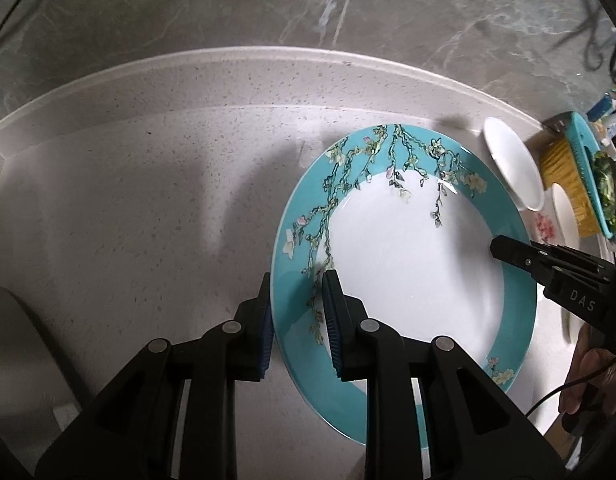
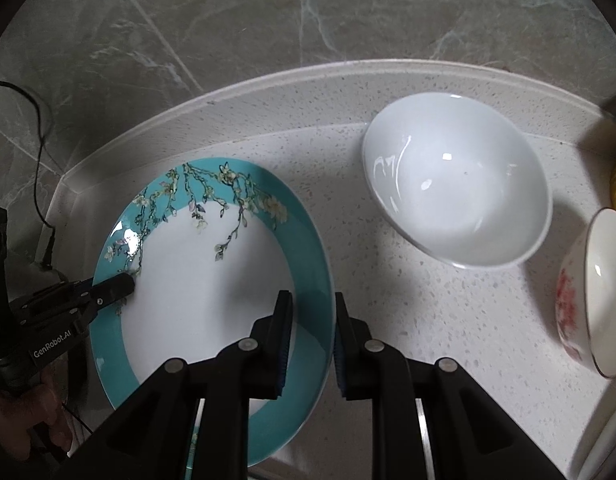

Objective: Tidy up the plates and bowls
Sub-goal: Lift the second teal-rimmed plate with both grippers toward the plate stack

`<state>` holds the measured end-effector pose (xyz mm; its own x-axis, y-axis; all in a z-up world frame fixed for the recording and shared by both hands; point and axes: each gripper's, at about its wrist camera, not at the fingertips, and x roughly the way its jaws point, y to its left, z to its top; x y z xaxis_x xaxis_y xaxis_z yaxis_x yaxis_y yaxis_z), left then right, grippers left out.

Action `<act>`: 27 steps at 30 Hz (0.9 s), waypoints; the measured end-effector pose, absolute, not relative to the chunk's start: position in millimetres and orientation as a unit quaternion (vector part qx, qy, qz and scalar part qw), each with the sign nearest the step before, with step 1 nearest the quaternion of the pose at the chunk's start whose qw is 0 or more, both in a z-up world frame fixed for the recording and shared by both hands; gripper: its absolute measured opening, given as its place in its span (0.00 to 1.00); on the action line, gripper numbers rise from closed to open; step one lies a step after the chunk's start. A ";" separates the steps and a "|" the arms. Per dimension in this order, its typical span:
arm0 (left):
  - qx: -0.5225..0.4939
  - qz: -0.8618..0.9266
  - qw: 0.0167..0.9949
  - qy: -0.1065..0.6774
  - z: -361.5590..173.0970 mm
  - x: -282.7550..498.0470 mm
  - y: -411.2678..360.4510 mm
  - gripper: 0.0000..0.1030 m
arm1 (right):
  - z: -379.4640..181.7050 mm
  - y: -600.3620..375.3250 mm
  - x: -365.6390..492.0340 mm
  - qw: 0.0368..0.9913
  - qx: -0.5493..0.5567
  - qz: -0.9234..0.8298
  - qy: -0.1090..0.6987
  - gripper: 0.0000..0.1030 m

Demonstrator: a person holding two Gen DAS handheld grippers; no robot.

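My left claw [image 1: 297, 320] pinches one side of the plate's [image 1: 408, 272] teal rim, and my right claw [image 2: 312, 344] pinches the opposite side, so the wide plate stays balanced between them. The plate looks slightly tilted off the table [image 2: 388, 320], though I can't be sure. Beyond my right claw sits a white bowl [image 2: 456, 188]; a flowered bowl [image 2: 588, 296] is cut off.
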<state>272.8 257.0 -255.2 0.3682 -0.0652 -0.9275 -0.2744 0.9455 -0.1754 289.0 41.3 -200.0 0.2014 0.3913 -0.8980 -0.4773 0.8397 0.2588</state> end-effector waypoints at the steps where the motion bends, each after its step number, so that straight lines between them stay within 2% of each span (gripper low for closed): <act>1: -0.151 0.063 0.815 0.556 -250.1 267.9 254.8 0.19 | -194.9 37.6 284.3 0.776 -0.037 0.281 0.563 0.20; 14: -0.158 0.034 0.834 0.527 -198.0 175.2 206.1 0.20 | -136.5 -9.3 207.5 0.796 -0.037 0.293 0.529 0.17; 21: -0.161 0.020 0.833 0.529 -200.9 120.7 173.0 0.20 | -128.2 -40.4 155.4 0.801 -0.046 0.290 0.521 0.17; 27: -0.158 0.013 0.819 0.551 -228.6 78.1 148.5 0.20 | -153.8 -61.1 123.2 0.792 -0.047 0.284 0.539 0.17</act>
